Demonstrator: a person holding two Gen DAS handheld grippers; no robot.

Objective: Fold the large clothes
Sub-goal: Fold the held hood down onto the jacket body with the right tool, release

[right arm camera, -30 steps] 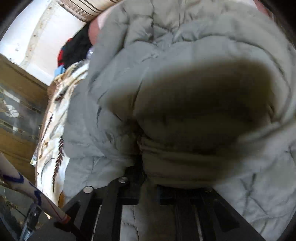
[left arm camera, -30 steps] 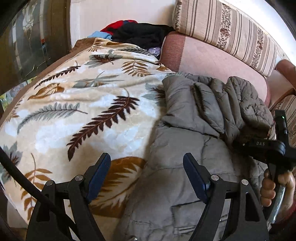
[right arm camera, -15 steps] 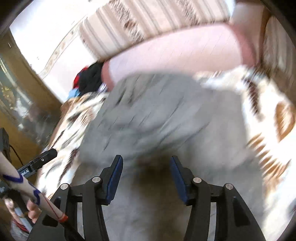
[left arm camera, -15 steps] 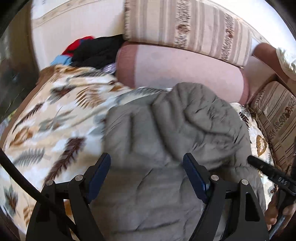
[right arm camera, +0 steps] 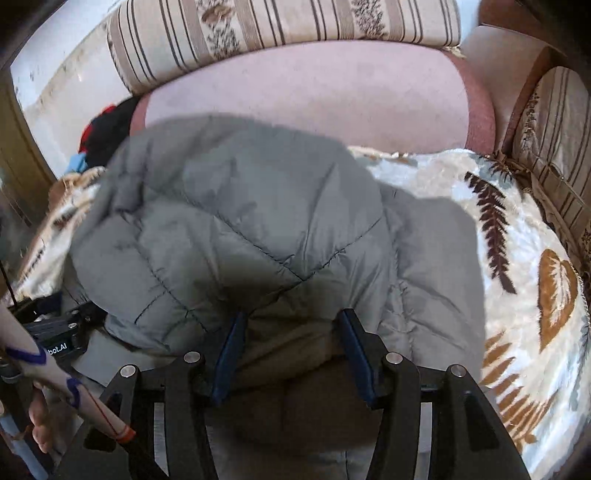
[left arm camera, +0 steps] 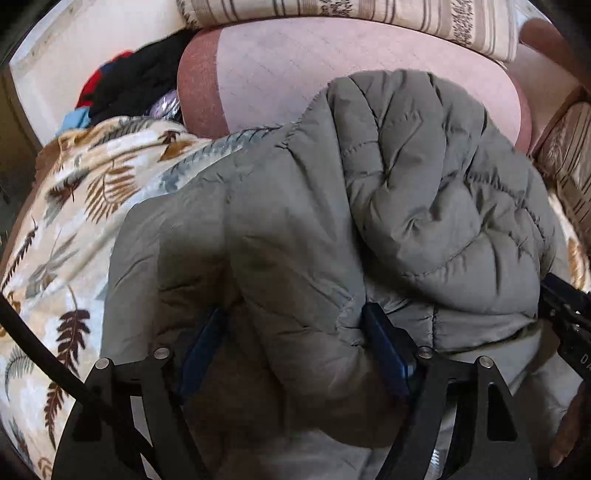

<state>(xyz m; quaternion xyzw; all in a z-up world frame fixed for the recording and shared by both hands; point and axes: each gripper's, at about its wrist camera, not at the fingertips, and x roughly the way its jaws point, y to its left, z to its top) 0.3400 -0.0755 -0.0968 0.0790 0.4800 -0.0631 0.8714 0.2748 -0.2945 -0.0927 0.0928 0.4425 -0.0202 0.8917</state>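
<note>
A grey quilted jacket [left arm camera: 406, 192] lies folded over itself on a leaf-patterned blanket [left arm camera: 74, 206], its puffy upper layer piled to the right. My left gripper [left arm camera: 291, 350] is open and pushed down into the jacket's near edge. A bulge of fabric sits between its blue pads [left arm camera: 384, 347]. In the right wrist view the jacket [right arm camera: 240, 221] fills the middle. My right gripper [right arm camera: 291, 350] stands open at its near edge, with a loose fold of fabric between the pads. Each gripper shows at the edge of the other's view: the right gripper [left arm camera: 565, 314] and the left gripper [right arm camera: 55, 325].
A pink sofa back cushion [left arm camera: 332, 62] runs behind the jacket, with a striped cushion [right arm camera: 295, 22] above it. A pile of black, red and blue clothes [left arm camera: 125, 81] sits at the far left. A striped armrest [right arm camera: 554, 129] bounds the right. Bare blanket [right arm camera: 517, 258] lies right of the jacket.
My left gripper swept right from over the blanket onto the jacket, and fabric now sits between its jaws. My right gripper opened, let go of the jacket fold and drew back.
</note>
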